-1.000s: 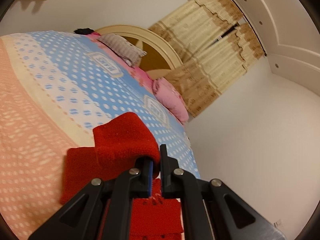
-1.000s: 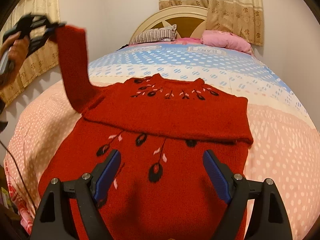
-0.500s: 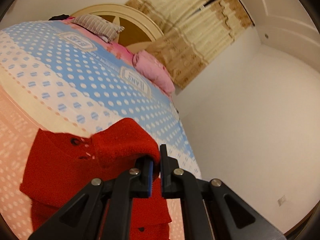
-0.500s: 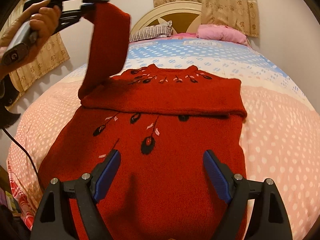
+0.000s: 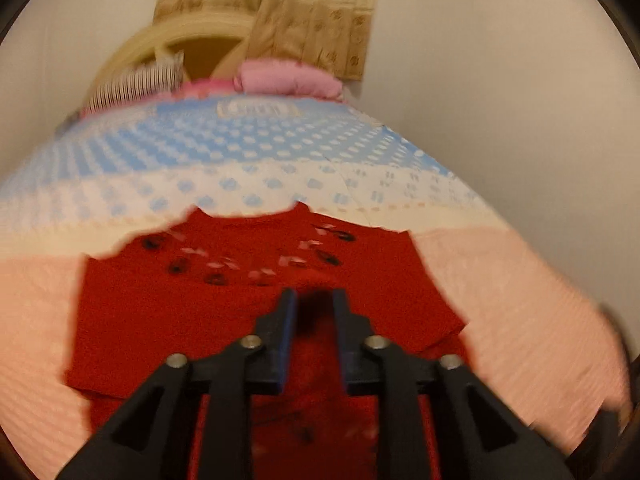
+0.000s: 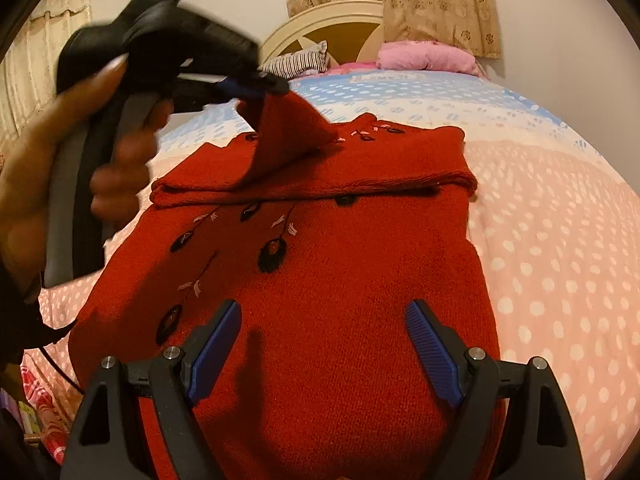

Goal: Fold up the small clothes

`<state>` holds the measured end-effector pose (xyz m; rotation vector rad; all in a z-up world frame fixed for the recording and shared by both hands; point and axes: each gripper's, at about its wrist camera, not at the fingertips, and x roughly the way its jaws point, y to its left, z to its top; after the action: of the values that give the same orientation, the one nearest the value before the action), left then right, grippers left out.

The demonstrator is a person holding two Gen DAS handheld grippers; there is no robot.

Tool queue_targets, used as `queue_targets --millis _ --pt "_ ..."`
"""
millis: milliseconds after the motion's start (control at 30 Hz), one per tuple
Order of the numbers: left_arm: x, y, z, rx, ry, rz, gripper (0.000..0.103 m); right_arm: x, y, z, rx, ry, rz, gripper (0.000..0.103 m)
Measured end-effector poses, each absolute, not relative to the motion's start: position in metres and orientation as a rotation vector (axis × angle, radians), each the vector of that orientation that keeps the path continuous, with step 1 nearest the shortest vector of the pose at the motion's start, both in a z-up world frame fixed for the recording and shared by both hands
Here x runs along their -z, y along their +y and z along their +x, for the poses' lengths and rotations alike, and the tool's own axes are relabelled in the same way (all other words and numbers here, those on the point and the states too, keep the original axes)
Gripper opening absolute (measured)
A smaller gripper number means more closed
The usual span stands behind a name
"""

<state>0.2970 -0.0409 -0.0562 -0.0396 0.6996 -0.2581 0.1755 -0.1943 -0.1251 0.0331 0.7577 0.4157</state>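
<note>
Red sweater [image 6: 320, 280] on bed [image 6: 560, 260]: right sleeve folded across, left gripper [image 6: 276, 87] fingers just opening around left sleeve [image 6: 284, 140], right gripper [image 6: 320, 344] wide, empty; body fold left.

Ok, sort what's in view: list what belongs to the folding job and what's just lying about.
Belongs to the job:
- red sweater
- its sleeve, at the left tool, whose jaws have just been opening
- right tool, open above the sweater

Just lying about:
- pink pillow
- striped pillow
- curtains
- dotted bedspread
</note>
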Motion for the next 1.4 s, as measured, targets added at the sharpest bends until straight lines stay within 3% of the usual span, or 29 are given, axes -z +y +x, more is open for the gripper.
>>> queue_targets --millis 33,100,267,467,633,733,900,1100,1133,1200,1267,1400 --pt "0.054 -0.031 0.284 0.237 0.669 0.000 0.069 0.126 -0.193 0.175 -0.416 0.753 0.028 0.085" --pt "0.052 -0.010 0.263 0.200 0.603 0.035 0.082 0.127 -0.192 0.173 -0.419 0.745 0.021 0.086" --pt "0.072 0.039 0.238 0.077 0.593 0.143 0.089 0.129 -0.192 0.172 -0.419 0.739 0.017 0.086" --pt "0.114 0.104 0.260 -0.121 0.759 0.096 0.089 0.125 -0.188 0.171 -0.398 0.757 -0.002 0.086" --pt "0.123 0.112 0.273 -0.081 0.812 0.022 0.089 0.099 -0.183 0.173 -0.400 0.758 -0.019 0.086" --pt "0.129 0.121 0.280 -0.135 0.828 0.013 0.099 0.082 -0.177 0.184 -0.408 0.751 -0.029 0.086" --pt "0.140 0.133 0.282 -0.124 0.866 -0.077 0.103 0.067 -0.154 0.236 -0.374 0.790 -0.057 0.086" --pt "0.143 0.139 0.283 -0.112 0.875 -0.136 0.103 0.079 -0.110 0.292 -0.367 0.849 -0.126 0.077" --pt "0.143 0.139 0.285 -0.112 0.876 -0.134 0.103 0.084 -0.105 0.298 -0.363 0.863 -0.135 0.074" --pt "0.143 0.138 0.284 -0.115 0.876 -0.130 0.103 0.096 -0.097 0.310 -0.339 0.890 -0.180 0.058" --pt "0.144 0.140 0.286 -0.112 0.877 -0.136 0.103 0.105 -0.098 0.319 -0.325 0.915 -0.194 0.020" --pt "0.146 0.142 0.286 -0.104 0.882 -0.154 0.103 0.093 -0.121 0.316 -0.318 0.868 -0.114 0.011"
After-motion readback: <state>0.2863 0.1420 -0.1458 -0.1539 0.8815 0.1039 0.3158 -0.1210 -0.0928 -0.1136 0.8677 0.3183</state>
